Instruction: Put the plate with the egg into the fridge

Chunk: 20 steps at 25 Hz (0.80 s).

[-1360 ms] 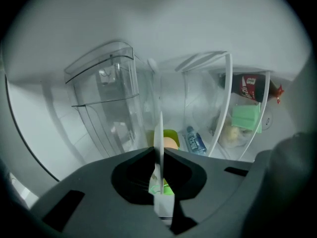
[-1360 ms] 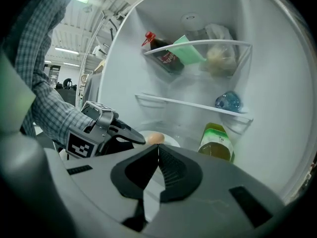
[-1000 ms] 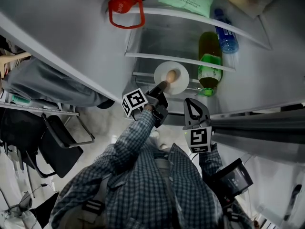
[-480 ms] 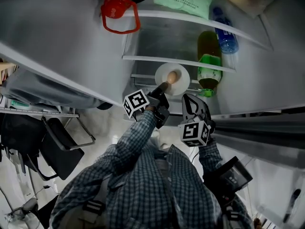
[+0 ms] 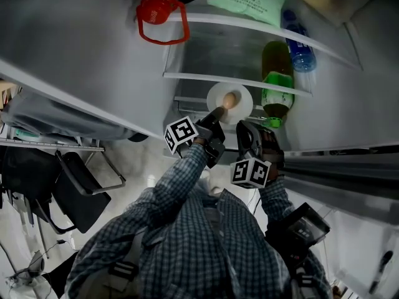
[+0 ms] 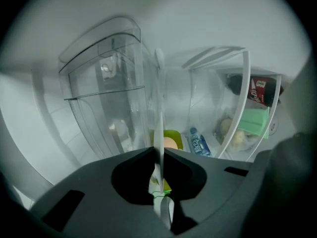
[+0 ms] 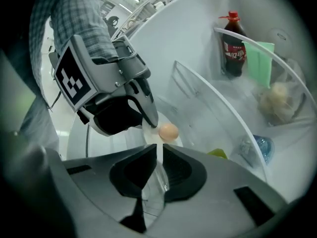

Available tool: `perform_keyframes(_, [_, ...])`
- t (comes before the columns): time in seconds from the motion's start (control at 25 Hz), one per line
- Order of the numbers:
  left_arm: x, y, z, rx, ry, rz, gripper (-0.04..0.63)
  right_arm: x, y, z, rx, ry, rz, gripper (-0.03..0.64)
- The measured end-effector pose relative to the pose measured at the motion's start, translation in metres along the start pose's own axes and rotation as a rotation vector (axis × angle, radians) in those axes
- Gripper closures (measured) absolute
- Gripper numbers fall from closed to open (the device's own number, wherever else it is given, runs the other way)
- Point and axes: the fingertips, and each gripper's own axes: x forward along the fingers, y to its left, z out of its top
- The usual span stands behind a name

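Fridge (image 5: 218, 52) behind white plate (image 5: 244, 97), tan egg (image 5: 229, 99)

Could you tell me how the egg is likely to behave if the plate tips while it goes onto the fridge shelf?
The egg lies loose on the flat plate with nothing wedging it, so it would probably roll. The left gripper and right gripper pinch only the thin rim, so the plate may tilt easily.

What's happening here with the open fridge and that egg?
A person is working with a hand-held claw in each hand. The left claw and the right claw both grip the rim of a white plate carrying an egg. They hold it inside the open fridge, beside a green-labelled bottle. Whether it already rests on a shelf is unclear.
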Motion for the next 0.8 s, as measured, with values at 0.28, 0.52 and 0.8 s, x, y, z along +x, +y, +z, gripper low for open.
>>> perform_keyframes(0.28, [0.0, 0.0, -0.001, -0.009, 0.004, -0.002, 0.566, 0.005, 0.018, 0.005, -0.177, -0.004, 0.039, 0.548])
perform_keyframes(0.52, [0.0, -0.001, -0.002, -0.016, 0.004, 0.002, 0.565, 0.01, 0.02, 0.008, -0.332, 0.0, -0.012, 0.549])
perform_keyframes(0.8, [-0.002, 0.001, -0.003, -0.037, 0.006, 0.005, 0.565, 0.015, 0.02, 0.006, -0.394, 0.036, -0.034, 0.585])
